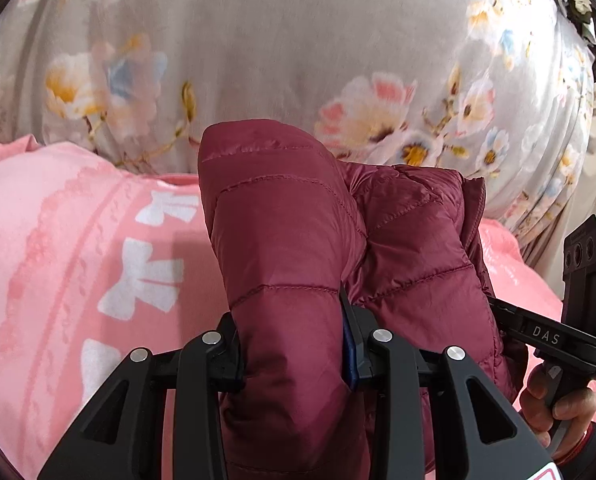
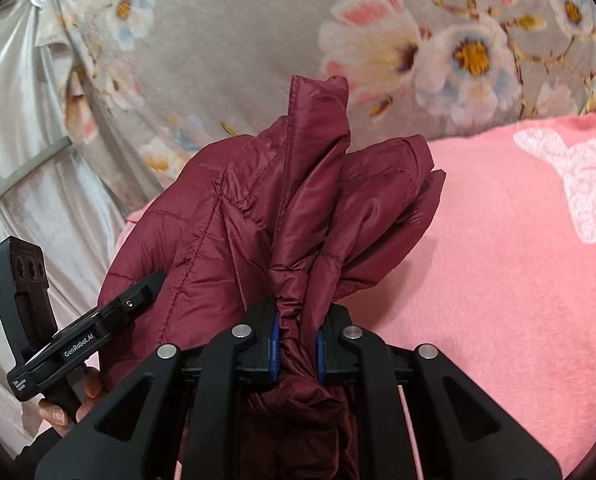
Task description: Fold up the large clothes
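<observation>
Pink blanket (image 1: 58,240) fills the lower frame; I've got the maroon puffer jacket (image 1: 298,220) centre-frame, left gripper (image 1: 294,356) and right gripper (image 2: 296,350) both clamped on it. Looks light, squishy, slippery; I'd grab seams.

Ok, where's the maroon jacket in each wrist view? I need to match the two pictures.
Left wrist: the jacket fills the centre, clamped low between the left gripper fingers; the right gripper grips its right edge.
Right wrist: the jacket is centre-left, bunched in the right gripper; the left gripper holds its left side.
Shared landmark: pink blanket, under the jacket.
</observation>
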`<action>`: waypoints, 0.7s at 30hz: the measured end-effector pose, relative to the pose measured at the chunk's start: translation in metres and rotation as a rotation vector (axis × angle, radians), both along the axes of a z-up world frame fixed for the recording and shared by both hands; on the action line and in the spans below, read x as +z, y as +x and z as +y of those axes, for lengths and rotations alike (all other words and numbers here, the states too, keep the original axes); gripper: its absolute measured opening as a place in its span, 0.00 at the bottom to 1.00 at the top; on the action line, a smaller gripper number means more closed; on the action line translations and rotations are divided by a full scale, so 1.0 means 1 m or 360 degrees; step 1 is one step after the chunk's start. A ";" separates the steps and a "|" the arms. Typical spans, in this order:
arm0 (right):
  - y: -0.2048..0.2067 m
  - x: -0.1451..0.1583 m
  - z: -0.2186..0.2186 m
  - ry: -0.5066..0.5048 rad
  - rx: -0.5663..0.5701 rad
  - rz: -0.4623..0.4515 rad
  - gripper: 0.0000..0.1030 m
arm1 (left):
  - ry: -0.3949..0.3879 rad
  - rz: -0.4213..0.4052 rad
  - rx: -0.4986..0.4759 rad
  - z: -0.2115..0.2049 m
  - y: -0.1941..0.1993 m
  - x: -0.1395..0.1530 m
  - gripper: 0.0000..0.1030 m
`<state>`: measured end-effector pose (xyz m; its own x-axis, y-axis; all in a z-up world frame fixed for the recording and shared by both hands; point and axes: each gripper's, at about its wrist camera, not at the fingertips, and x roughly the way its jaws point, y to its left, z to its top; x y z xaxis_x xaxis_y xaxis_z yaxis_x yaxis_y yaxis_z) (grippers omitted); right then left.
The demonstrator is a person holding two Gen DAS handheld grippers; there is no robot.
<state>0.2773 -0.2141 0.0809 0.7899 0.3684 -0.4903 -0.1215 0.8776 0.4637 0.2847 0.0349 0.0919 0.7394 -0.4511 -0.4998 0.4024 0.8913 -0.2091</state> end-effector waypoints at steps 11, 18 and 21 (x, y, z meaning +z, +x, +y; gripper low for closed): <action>0.020 -0.050 -0.002 -0.0019 -0.0047 0.0183 0.15 | -0.0004 0.0149 0.0061 0.015 0.029 -0.049 0.36; 0.005 -0.048 -0.018 -0.0026 -0.0131 0.0233 0.29 | 0.0037 0.0264 0.0229 0.029 0.034 -0.053 0.62; -0.012 -0.034 -0.025 -0.0097 -0.0196 0.0234 0.31 | 0.0075 0.0277 0.0335 0.047 0.026 -0.037 0.62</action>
